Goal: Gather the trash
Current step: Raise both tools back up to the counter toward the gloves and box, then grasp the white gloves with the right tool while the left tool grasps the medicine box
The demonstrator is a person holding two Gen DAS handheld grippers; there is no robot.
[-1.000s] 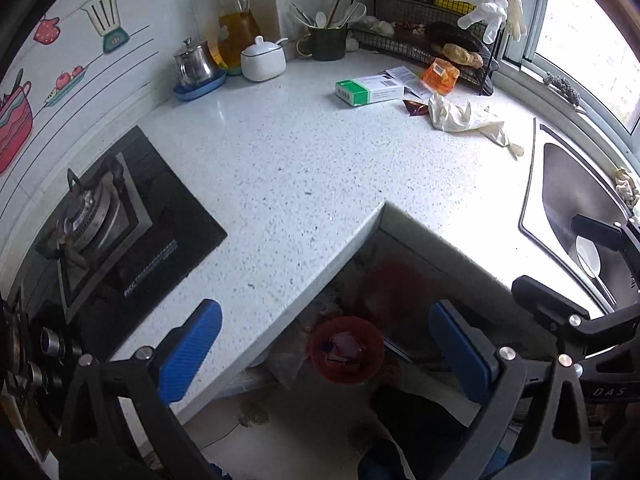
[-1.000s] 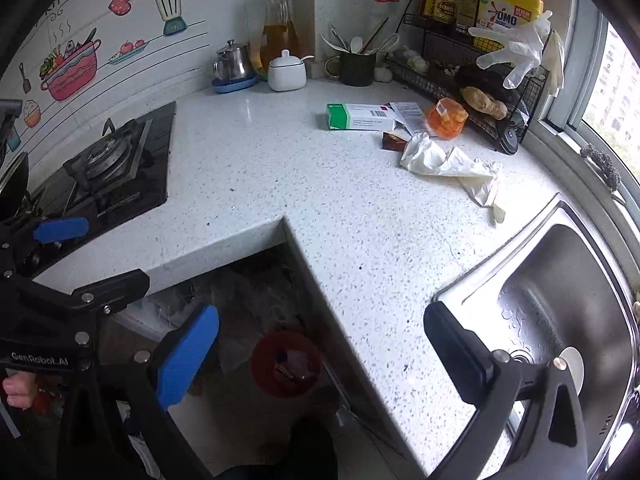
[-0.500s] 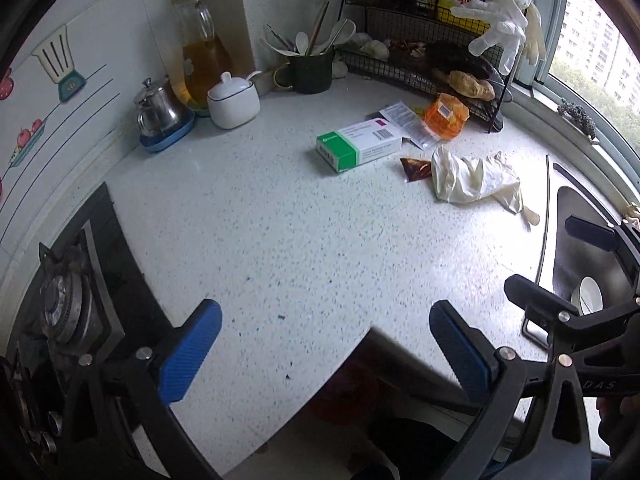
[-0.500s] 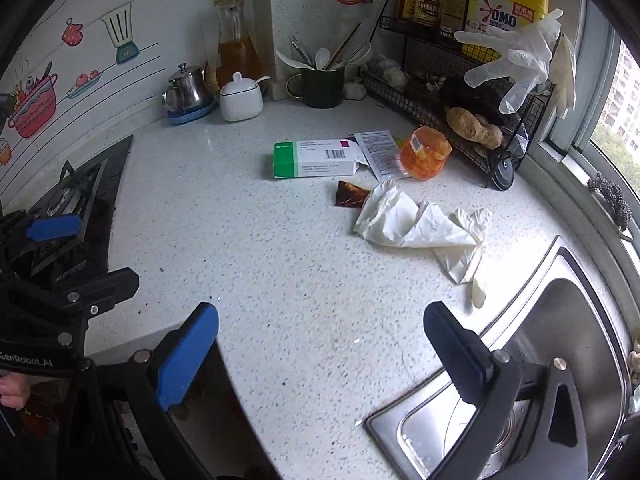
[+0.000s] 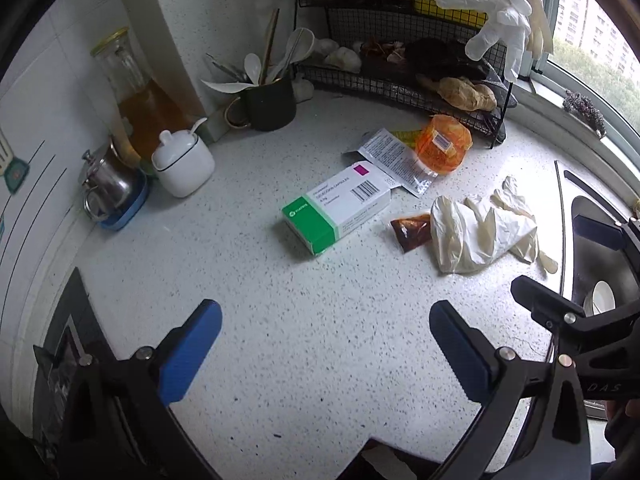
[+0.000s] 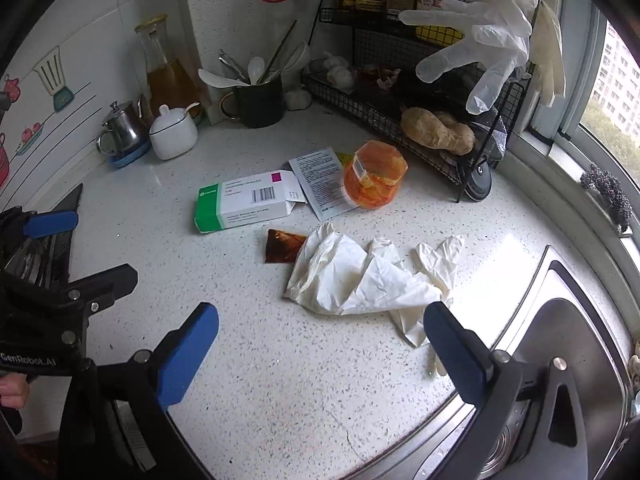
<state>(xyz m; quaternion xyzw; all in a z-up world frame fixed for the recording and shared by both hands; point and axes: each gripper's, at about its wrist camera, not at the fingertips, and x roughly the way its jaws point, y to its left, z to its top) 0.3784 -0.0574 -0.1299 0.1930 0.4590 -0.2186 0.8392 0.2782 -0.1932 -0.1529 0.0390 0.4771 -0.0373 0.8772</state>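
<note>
speckled counter (image 5: 280,320): spoons in dark mug (image 5: 270,106); both grippers (image 5: 326,344) (image 6: 320,344) wide apart, empty

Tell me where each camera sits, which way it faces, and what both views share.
Left wrist: on the left tool, jaws open, facing the green-and-white box; the right tool shows at its right edge.
Right wrist: on the right tool, jaws open, facing the crumpled gloves; the left tool shows at left.
Shared: box, gloves, brown sachet.

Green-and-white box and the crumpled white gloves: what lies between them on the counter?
A small brown sauce packet lies between the box and gloves, its right end tucked under the gloves; clearest in the right wrist view.
</note>
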